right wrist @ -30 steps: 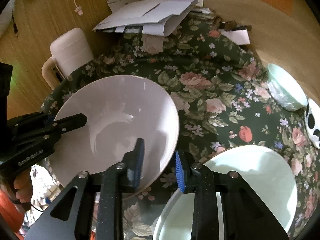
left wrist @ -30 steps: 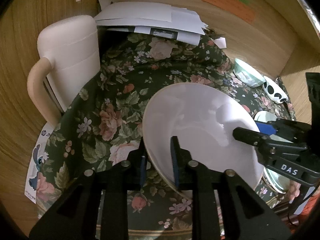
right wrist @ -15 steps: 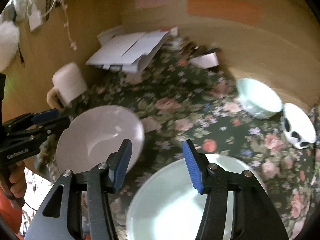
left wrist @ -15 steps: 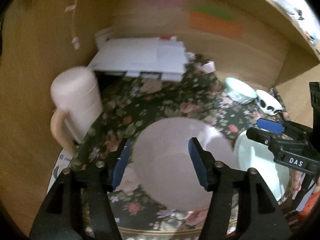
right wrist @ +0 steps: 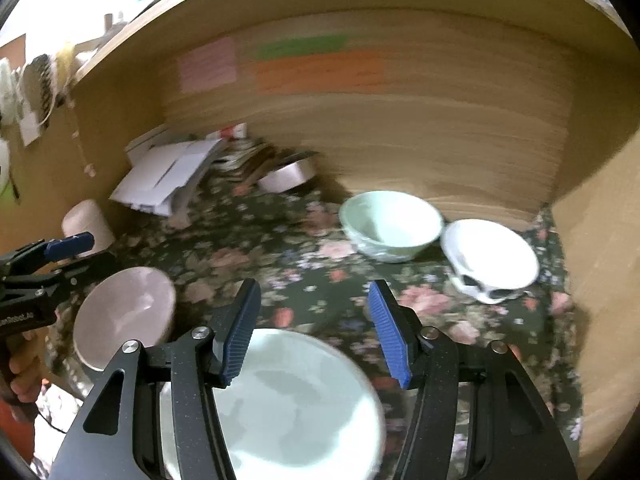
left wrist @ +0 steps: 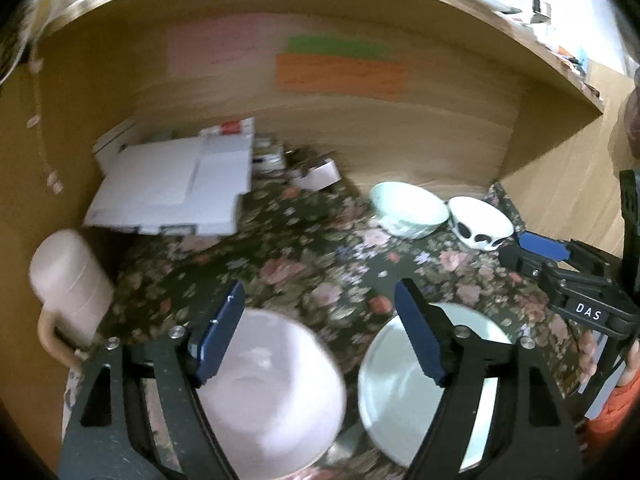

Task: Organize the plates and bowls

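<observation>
Nearest: left gripper [left wrist: 320,332], jaws wide apart, nothing between them; they have just been opening. The pink plate [left wrist: 272,396] lies flat on the floral cloth [left wrist: 320,256] directly below, free of the pads. Judged set down at the front left so it has its own spot beside the other plate.

Right gripper [right wrist: 314,332], jaws moderately apart, empty; they too have just been opening, less so in the last instant. Below it lies the pale green plate [right wrist: 280,404], flat on the cloth, not touched. In the left view the two plates sit side by side at the front, close but apart. Likely the plates are being grouped at the near edge.

Mid-distance, left: a pale pink jug [left wrist: 68,292] with a handle, upright, just beside the pink plate's side of the cloth.

Further, right: mint bowl [right wrist: 390,224] and white bowl with black patches [right wrist: 490,258], rims touching or nearly so; cannot tell which. Both upright, near the back wall: bowls apparently kept as their own group, well apart from the plates.

Farthest: stack of white papers [left wrist: 176,188] at back left, coloured notes [left wrist: 340,68] on the wooden wall.

Both images blurred.
</observation>
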The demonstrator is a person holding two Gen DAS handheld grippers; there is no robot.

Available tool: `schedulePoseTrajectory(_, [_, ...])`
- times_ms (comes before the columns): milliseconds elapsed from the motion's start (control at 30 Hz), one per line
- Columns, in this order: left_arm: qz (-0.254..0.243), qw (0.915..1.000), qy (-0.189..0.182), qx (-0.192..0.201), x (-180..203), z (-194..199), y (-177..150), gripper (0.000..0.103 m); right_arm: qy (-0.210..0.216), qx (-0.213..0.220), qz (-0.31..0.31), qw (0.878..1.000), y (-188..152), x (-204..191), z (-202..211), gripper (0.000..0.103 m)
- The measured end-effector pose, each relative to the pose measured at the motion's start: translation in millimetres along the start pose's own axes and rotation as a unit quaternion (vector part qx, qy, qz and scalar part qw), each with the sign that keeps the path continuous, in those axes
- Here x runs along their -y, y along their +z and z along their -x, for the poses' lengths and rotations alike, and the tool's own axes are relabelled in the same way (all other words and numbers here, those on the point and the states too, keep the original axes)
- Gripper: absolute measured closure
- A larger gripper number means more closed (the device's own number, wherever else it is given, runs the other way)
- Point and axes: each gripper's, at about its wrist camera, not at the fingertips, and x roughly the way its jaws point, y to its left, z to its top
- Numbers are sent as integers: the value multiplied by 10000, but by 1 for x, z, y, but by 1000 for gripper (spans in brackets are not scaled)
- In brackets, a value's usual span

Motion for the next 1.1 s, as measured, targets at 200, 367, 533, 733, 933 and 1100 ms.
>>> schedulePoseTrajectory(200, [-293, 9994, -163, -18, 39, -22, 22, 21, -338, 24, -253, 9991, 0, 46, 5, 50])
schedulePoseTrajectory(367, [-465, 9984, -288, -129, 69, -48, 38, 21, -660, -47, -522, 9964, 0, 87, 3, 50])
schedulePoseTrajectory(533, [-583, 9973, -382, -243, 96, -78, 52, 20, -964, -172, -731, 9925, 1, 120, -8, 50])
schedulePoseTrajectory(733, [-715, 9952, -519, -426, 120, -116, 61, 20, -1197, -346, -953, 9876, 2, 151, -29, 50])
schedulePoseTrajectory(933, [-779, 9934, -557, -634, 139, -155, 65, 20, -1301, -563, -1252, 9820, 0, 183, -57, 50])
schedulePoseTrajectory(1100, [-837, 9919, -551, -786, 151, -180, 67, 20, -1389, -809, -1380, 9773, 2, 203, -83, 50])
